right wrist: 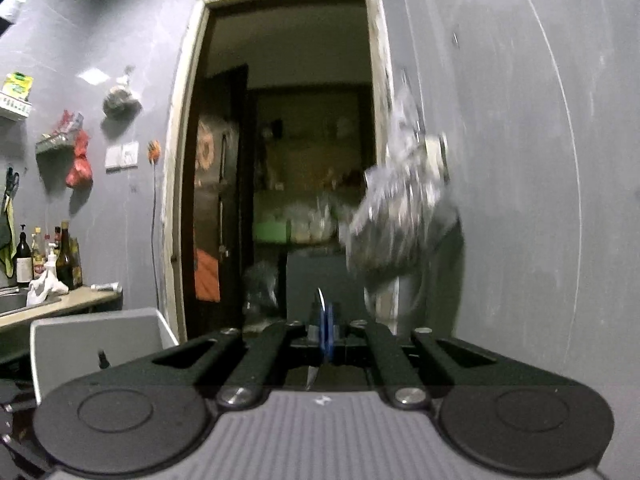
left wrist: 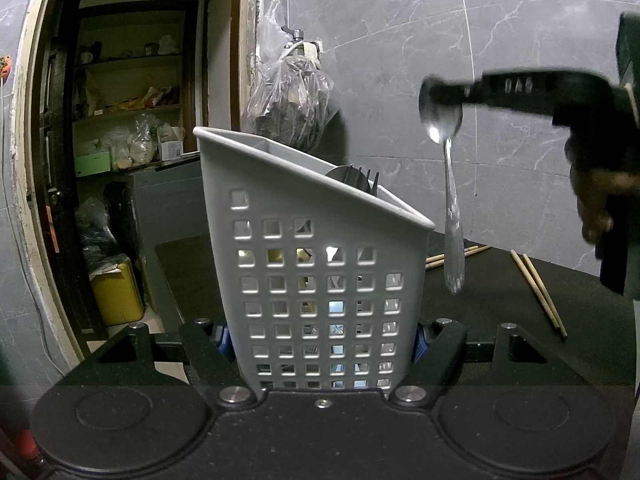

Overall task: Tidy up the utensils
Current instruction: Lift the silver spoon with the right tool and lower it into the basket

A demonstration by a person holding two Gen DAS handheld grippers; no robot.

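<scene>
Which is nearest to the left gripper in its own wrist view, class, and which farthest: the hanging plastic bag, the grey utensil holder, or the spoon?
1. Grey utensil holder: clamped in the left gripper, centre.
2. Spoon: hanging bowl-up from the right gripper, right of the holder.
3. Plastic bag: on the wall hook behind the holder.

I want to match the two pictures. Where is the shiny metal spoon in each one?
Left wrist view: shiny metal spoon hangs bowl-up, right of the grey perforated plastic caddy.
Right wrist view: only its thin edge shows, bottom centre.
Shared landmark: hanging clear plastic bag.
</scene>
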